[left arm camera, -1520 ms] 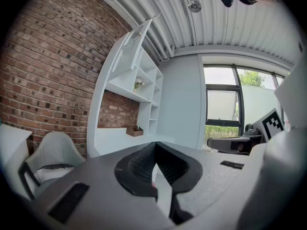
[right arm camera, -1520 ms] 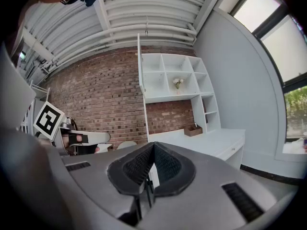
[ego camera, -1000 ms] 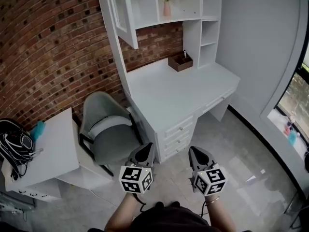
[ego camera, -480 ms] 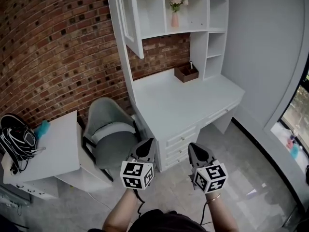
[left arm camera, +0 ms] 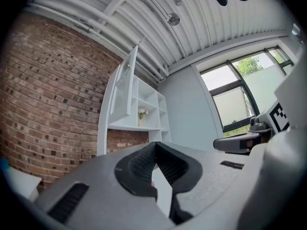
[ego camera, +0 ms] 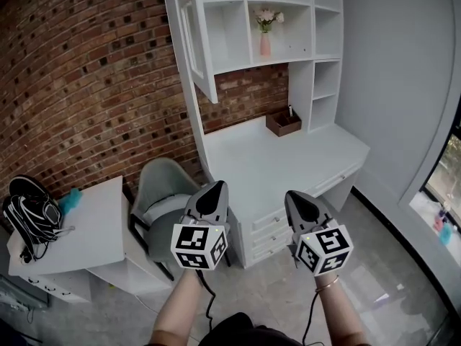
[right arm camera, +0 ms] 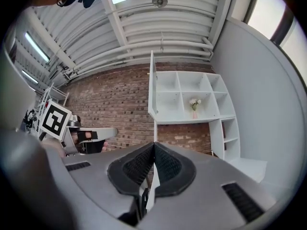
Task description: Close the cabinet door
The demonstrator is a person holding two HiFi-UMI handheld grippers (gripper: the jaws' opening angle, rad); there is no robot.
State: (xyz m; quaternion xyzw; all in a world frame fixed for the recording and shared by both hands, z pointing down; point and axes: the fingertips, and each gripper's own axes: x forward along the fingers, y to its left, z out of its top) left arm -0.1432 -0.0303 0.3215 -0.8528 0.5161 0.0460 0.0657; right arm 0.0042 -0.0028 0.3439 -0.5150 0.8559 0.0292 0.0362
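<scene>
Nearest, the left tongs (ego camera: pixel 215 187) and right tongs (ego camera: pixel 295 197) were both pressed together, empty, and had lifted from the chair (ego camera: pixel 160 182) toward the surface (ego camera: pixel 288 157). Beyond, the cabinet door (ego camera: pixel 196 38) still stood swung open at the shelves' left, unreached, so closing it lay ahead.

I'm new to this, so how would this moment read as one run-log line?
cabinet door: open | left hand-held gripper: shut, empty | right hand-held gripper: shut, empty | door contact: none yet
</scene>
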